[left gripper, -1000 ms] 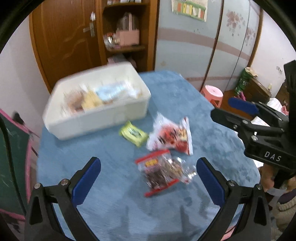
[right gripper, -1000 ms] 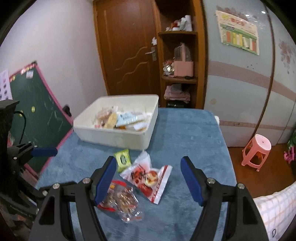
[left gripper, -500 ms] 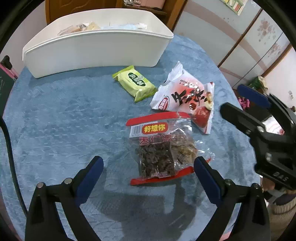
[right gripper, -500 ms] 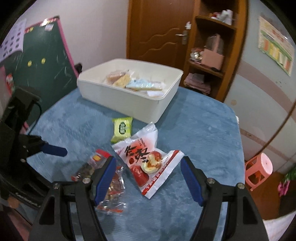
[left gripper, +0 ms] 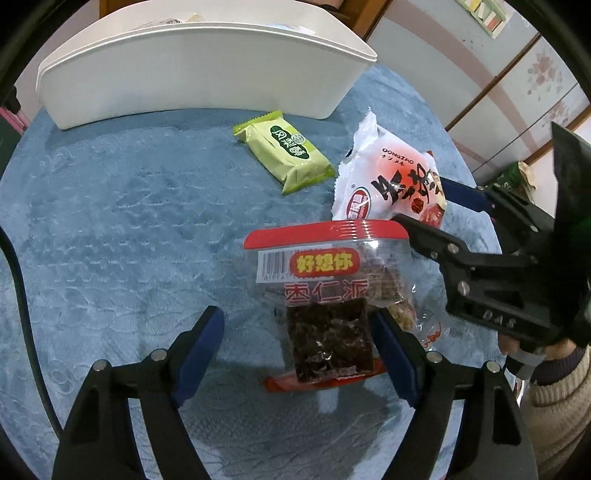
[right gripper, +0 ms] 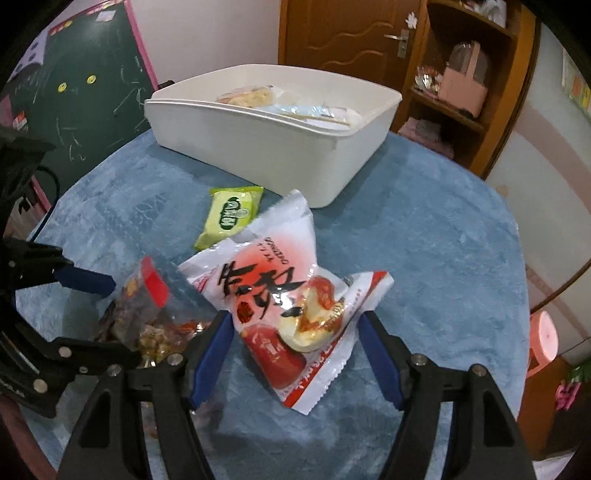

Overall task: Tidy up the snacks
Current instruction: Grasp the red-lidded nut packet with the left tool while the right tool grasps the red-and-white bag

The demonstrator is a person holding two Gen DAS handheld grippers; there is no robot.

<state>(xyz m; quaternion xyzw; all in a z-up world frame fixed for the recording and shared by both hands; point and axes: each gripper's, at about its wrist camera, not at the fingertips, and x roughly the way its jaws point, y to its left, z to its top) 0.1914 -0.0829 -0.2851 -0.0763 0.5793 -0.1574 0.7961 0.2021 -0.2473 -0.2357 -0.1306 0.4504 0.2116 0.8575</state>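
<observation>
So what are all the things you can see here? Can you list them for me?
White bin: one, at the table's far side, snack packets inside.
Green snack pack: one, on the cloth in front of the bin.
White-and-red jujube bag: one, between the right gripper's jaws.
Clear red-edged bag: one, dark squares inside, by the left gripper.
Blue tablecloth: one, under everything.
Pink stool: one, on the floor at the right.
Left gripper: black with blue pads, open.
Right gripper: black with blue pads, open.

A brown wooden door (right gripper: pixel 343 35) stands beside open shelves (right gripper: pixel 469 74), a green chalkboard (right gripper: pixel 85 74) at left.
</observation>
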